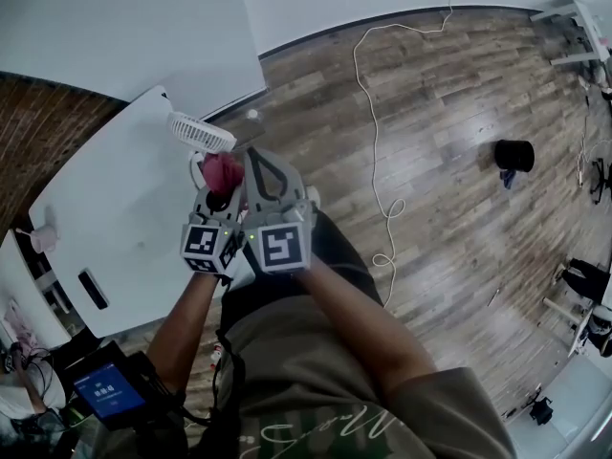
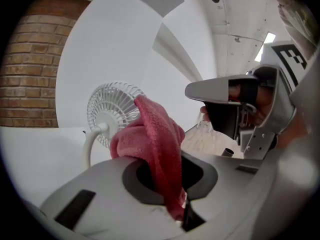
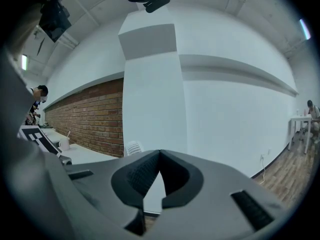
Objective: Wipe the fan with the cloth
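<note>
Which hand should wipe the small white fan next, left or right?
Left. The left gripper has its jaws shut on the pink terry cloth, and the small white plastic fan stands just ahead of it. The right gripper has shut, empty jaws.

Light: I see even, bright indoor light from ceiling strips [image 2: 270,37]
Edges: heavy fisheye bend, black corners
Blur: nearest foreground soft

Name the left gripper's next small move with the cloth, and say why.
Probably ease the left gripper forward until the pink cloth presses on the fan. Its jaws are clamped on the cloth, and the fan stands upright on the white table just beyond it. Whether the cloth touches the fan can't be told.
</note>
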`<state>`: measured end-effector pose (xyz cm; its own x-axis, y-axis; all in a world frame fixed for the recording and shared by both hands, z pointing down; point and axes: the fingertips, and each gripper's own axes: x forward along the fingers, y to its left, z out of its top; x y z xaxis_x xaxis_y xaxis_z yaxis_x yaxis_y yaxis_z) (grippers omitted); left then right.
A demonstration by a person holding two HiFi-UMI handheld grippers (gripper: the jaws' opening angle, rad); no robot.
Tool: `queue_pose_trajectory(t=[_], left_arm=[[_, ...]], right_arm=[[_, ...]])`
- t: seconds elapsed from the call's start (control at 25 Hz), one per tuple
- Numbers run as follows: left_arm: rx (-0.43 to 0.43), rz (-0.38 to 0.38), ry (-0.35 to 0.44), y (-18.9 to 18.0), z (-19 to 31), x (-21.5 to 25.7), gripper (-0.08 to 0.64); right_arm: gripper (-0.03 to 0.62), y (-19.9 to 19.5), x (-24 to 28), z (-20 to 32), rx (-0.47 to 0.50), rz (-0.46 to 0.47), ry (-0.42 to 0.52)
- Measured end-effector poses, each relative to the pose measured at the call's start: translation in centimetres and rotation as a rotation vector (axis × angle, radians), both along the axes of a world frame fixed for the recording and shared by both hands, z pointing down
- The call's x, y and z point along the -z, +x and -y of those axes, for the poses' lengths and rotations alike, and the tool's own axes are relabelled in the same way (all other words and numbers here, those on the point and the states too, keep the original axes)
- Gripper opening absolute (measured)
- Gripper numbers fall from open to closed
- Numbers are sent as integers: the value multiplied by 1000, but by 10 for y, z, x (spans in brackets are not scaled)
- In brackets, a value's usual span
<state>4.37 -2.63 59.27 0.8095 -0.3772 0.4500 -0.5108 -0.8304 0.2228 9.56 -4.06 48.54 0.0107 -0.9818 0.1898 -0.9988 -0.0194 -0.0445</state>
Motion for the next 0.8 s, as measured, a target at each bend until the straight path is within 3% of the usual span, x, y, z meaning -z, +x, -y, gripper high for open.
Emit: queue_pose_trajectory(t=[0.16,0.36,0.52,0.68,0.8], left_arm=[[8,-3,14,3,9,6,51],[-47,31,89,10,12,19,51],[-39,13,73,9,12,26,51],[-48,9,127,7,17,38,51],[-25,-10,117,6,25,45,51]], right_arm=[[0,-1,2,3,3,3,14],[0,0,5,1,-2,5,15],[0,-1,6,-4,-7,9,21],[0,-2,7,-2,-7,8,25],[0,-3,7,-2,-6,10,26]])
